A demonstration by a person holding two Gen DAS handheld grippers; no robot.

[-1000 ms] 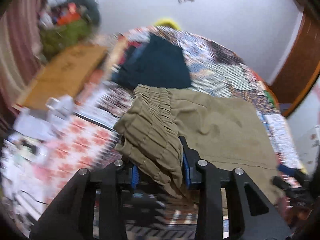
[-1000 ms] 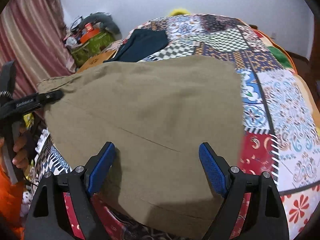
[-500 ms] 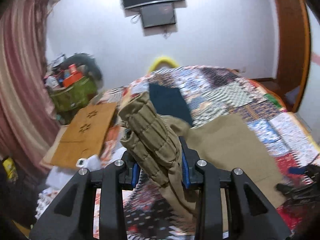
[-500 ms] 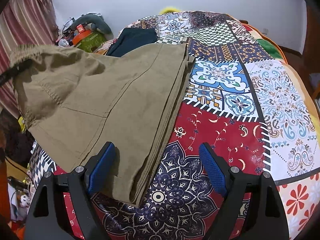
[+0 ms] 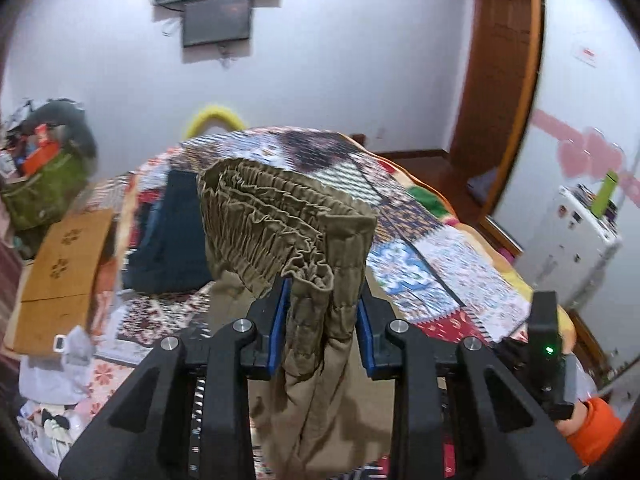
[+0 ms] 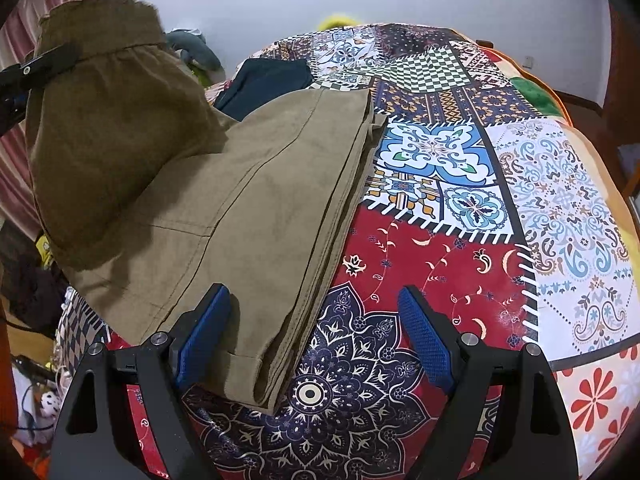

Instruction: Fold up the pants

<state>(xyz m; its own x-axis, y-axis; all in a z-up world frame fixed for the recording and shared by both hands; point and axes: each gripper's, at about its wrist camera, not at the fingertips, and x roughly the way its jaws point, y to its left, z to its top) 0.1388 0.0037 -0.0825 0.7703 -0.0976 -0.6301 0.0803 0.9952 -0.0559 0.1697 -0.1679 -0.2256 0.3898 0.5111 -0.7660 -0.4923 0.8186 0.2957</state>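
Olive-brown pants (image 6: 248, 208) lie with their legs flat on the patchwork quilt (image 6: 460, 248). My left gripper (image 5: 322, 316) is shut on the gathered elastic waistband (image 5: 280, 216) and holds it raised above the bed; the cloth hangs down between the fingers. In the right wrist view the lifted waist end (image 6: 104, 120) hangs at upper left, with the left gripper's black finger (image 6: 44, 66) on it. My right gripper (image 6: 314, 340) is open and empty, low over the pants' hem end near the bed's front edge. It shows at the right of the left wrist view (image 5: 544, 344).
A dark navy folded garment (image 5: 172, 236) lies on the quilt beyond the pants. A wooden board (image 5: 60, 264) and cluttered bags (image 5: 40, 172) stand left of the bed. A white cabinet (image 5: 576, 248) and a doorway (image 5: 500, 80) are to the right.
My left gripper has lifted the waistband up off the bed and carried it toward the leg end. The right gripper has stayed open, and the pants no longer cover the quilt in front of it.
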